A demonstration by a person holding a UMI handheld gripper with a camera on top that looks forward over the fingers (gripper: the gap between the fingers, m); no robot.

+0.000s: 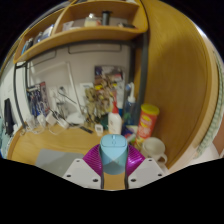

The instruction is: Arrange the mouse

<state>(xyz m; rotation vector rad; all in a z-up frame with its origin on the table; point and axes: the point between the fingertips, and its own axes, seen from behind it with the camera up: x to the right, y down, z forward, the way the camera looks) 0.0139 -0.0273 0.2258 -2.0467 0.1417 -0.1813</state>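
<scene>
So I'm at this light wooden counter (45,148) that runs back to a pale wall (75,70) plastered with posters and pictures (108,78). Overhead there's a wooden shelf unit (85,25) with a few small bits sitting in its compartments. On my right a tall brown wooden panel (175,75) curves up like a cabinet side. Some white cables (70,105) dangle against the wall. Light's pretty soft and even.

white gripper (114,172), magenta pads (93,160)
</scene>
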